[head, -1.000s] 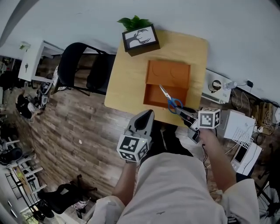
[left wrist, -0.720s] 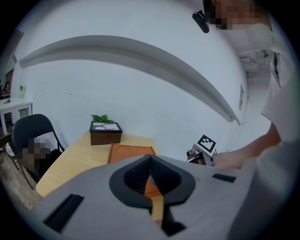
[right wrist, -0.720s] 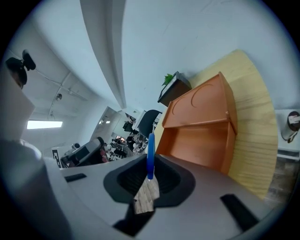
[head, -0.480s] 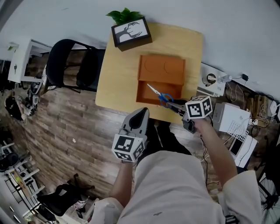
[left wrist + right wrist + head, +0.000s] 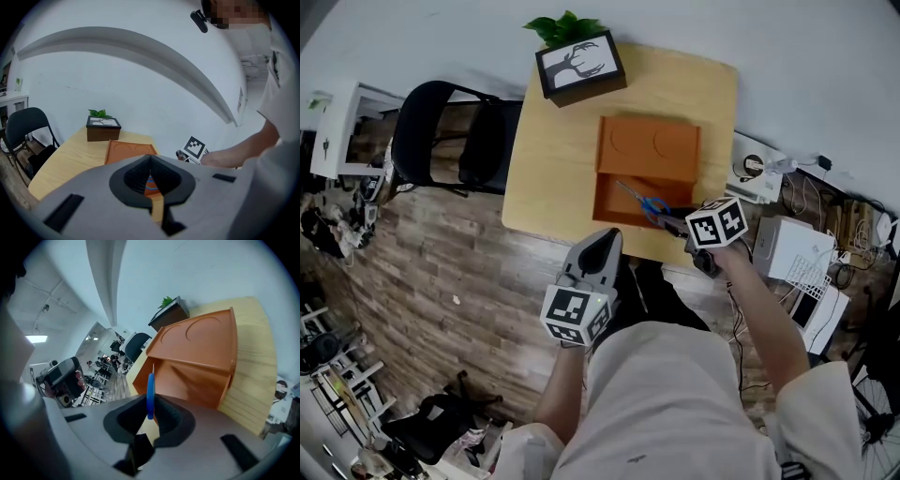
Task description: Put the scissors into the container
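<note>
Now the right gripper [image 5: 679, 224] is pinching the scissors [image 5: 643, 202] by their blue handle, blades over the open orange container [image 5: 649, 150], while the left gripper [image 5: 603, 244] is hovering, jaws together, empty.

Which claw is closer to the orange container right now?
Right. The right claw holds the scissors over the container; the left claw hangs at the table's near edge, short of it.

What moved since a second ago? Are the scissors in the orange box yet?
The right gripper pushed forward, carrying the scissors further over the open part of the orange container. Its jaws stay shut on the scissors, so nothing is let go yet. The left gripper stayed by the table edge, jaws shut and empty; the plant box did not move.
</note>
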`<state>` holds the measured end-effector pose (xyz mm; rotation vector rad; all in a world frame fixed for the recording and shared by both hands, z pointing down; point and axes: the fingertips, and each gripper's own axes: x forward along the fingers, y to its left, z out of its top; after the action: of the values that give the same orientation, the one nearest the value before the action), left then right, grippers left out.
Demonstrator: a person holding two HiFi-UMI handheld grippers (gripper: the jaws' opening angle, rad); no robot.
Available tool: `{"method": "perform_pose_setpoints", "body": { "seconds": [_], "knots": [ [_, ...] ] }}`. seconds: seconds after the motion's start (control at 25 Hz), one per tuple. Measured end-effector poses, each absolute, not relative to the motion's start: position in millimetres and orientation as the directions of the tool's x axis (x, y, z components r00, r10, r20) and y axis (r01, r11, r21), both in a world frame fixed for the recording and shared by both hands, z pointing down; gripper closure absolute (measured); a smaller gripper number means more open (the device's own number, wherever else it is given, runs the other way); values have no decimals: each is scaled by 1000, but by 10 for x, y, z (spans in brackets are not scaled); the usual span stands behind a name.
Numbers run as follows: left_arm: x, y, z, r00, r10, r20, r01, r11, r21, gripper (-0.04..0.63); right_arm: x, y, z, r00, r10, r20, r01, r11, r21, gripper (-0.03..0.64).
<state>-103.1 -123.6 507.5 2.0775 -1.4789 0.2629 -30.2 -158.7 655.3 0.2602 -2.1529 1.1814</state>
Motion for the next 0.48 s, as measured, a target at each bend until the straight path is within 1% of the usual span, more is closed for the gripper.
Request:
{"method": "perform_pose_setpoints", "body": {
  "seconds": [0.28, 0.48],
  "knots": [
    [-1049, -1281, 5103, 386, -789, 479, -910, -240, 338, 588, -319, -1574, 6732, -710, 140, 690, -498, 593, -633, 574],
    [-1071, -1334, 5121, 401, -780, 480, -905, -256, 340, 588, -349, -1599, 6791, -695, 132, 707, -517, 591, -618, 574]
  ]
}}
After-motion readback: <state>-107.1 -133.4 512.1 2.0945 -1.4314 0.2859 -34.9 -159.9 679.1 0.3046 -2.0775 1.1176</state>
